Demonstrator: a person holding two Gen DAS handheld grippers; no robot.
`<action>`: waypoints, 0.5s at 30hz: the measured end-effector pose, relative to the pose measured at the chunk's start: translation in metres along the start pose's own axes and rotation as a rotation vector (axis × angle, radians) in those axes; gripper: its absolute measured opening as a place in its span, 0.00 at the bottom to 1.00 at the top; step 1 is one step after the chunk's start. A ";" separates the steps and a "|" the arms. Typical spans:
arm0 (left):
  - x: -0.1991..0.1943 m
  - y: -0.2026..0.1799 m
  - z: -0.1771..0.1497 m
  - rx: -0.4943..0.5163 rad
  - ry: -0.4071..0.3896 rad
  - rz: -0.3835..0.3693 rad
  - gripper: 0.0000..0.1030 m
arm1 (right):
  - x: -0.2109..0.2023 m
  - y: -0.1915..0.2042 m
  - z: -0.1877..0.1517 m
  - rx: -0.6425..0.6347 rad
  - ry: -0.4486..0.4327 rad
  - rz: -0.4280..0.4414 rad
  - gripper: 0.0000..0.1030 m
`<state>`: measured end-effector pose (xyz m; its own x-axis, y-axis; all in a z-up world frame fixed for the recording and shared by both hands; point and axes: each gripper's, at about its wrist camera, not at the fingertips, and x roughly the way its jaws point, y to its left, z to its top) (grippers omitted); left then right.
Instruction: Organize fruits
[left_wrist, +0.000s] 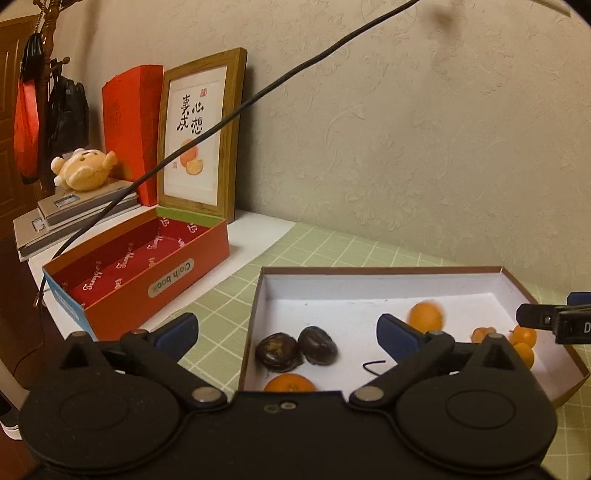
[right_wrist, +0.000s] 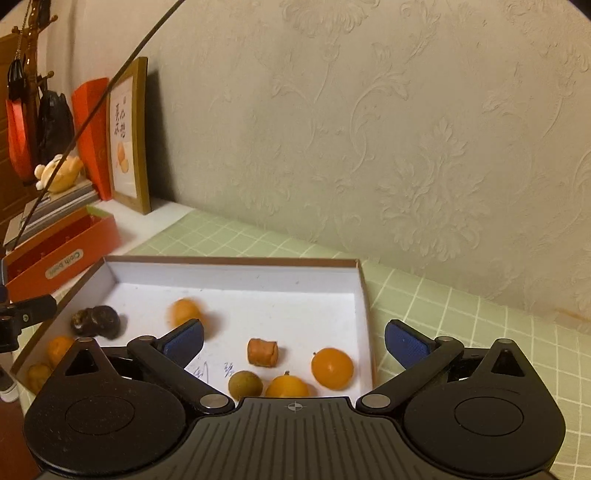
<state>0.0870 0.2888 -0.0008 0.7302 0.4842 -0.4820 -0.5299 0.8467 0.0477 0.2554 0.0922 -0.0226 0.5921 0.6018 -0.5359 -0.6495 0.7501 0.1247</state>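
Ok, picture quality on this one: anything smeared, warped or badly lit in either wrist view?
Left wrist view: one orange fruit in the white tray is motion-smeared, the rest sharp; fisheye bends the picture frame and darkens the corners. Right wrist view: the same fruit is smeared; warm, dim light, soft shadows, no glare.

framed picture (left_wrist: 202, 136), plush toy (left_wrist: 84, 168), red envelope (left_wrist: 131, 127)
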 end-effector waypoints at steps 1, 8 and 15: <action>0.001 0.001 0.000 0.001 0.003 -0.001 0.94 | 0.000 0.000 -0.001 -0.001 0.002 -0.002 1.00; 0.000 0.002 0.000 -0.012 0.010 -0.012 0.94 | 0.000 0.003 -0.001 -0.011 0.015 0.005 1.00; -0.001 0.001 0.000 -0.008 0.008 -0.017 0.94 | -0.002 0.004 0.000 -0.017 0.015 0.009 1.00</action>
<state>0.0856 0.2886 -0.0005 0.7358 0.4681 -0.4893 -0.5211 0.8529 0.0323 0.2515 0.0943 -0.0208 0.5791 0.6044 -0.5471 -0.6628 0.7398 0.1157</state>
